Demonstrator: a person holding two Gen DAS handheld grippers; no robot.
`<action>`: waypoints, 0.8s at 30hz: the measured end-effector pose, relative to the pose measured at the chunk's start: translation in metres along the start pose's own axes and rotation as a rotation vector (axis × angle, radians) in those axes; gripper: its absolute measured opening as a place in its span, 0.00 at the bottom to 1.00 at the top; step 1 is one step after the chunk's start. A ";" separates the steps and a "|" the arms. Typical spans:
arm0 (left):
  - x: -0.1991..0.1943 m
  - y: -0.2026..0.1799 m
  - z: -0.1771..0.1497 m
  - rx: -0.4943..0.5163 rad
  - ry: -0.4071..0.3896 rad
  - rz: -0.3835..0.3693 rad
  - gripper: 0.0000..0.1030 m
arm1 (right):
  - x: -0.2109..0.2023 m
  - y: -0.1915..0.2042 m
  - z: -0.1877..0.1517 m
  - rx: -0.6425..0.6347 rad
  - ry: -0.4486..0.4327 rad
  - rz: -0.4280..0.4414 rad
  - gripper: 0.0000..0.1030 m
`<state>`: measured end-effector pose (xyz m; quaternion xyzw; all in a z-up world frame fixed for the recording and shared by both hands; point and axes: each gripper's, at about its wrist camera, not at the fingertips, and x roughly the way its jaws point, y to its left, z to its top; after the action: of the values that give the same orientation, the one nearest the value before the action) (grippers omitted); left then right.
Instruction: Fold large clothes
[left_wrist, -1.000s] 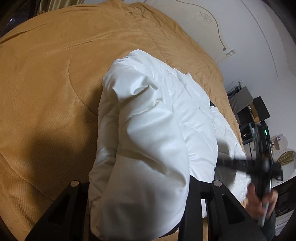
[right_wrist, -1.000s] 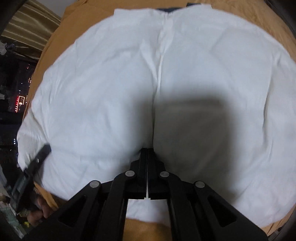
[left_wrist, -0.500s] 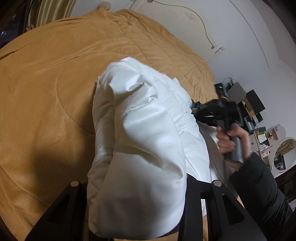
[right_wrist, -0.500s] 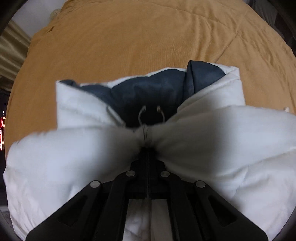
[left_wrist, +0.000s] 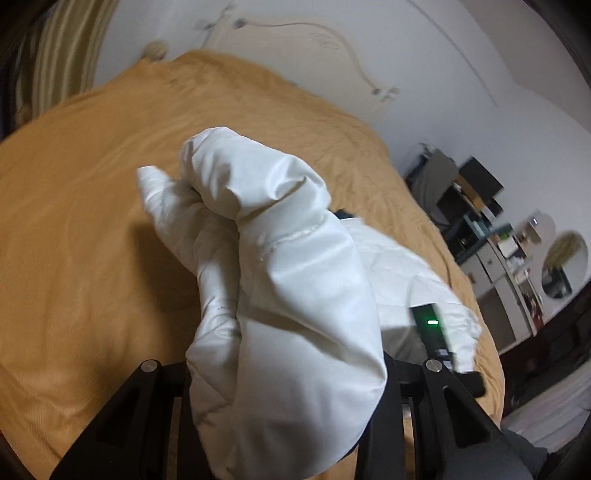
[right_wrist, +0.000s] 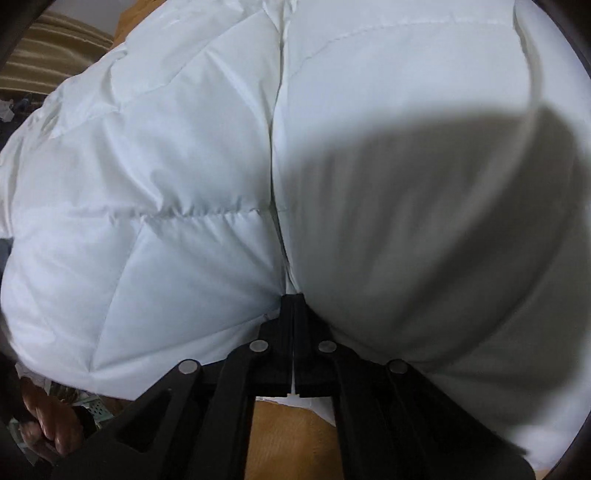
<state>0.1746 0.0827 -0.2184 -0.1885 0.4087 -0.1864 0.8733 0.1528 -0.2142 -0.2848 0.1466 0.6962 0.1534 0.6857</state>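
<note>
A puffy white quilted down jacket (left_wrist: 295, 295) is partly lifted above a bed covered by a mustard-yellow corduroy quilt (left_wrist: 81, 229). In the left wrist view, the left tongs (left_wrist: 288, 402) stand part-way open, clamped on a thick fold of the jacket that bulges up between the two black fingers and reaches toward 11 o'clock. The rest of the jacket trails off to 3 o'clock, lying on the quilt near the bed's right edge. The quilt is bare from 7 to 12 o'clock, giving wide open room there. A black device with a green light (left_wrist: 430, 326) shows at 4 o'clock.

In the right wrist view, the right tongs (right_wrist: 293, 302) are closed tight, pinching the jacket at its centre seam; white fabric fills the view, with a strip of quilt at 6 o'clock and a hand (right_wrist: 48, 424) at 8 o'clock.
</note>
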 end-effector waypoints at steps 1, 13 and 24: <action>0.001 -0.014 0.005 0.028 0.006 -0.012 0.32 | -0.001 -0.003 0.005 0.005 0.011 0.015 0.00; 0.038 -0.182 0.001 0.426 0.067 -0.032 0.32 | -0.213 -0.146 -0.050 0.201 -0.503 0.124 0.99; 0.154 -0.261 -0.113 0.610 0.266 -0.016 0.47 | -0.297 -0.141 0.009 0.086 -0.658 -0.129 1.00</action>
<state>0.1328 -0.2355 -0.2593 0.1045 0.4432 -0.3300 0.8269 0.1680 -0.4660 -0.0729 0.1726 0.4514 0.0248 0.8751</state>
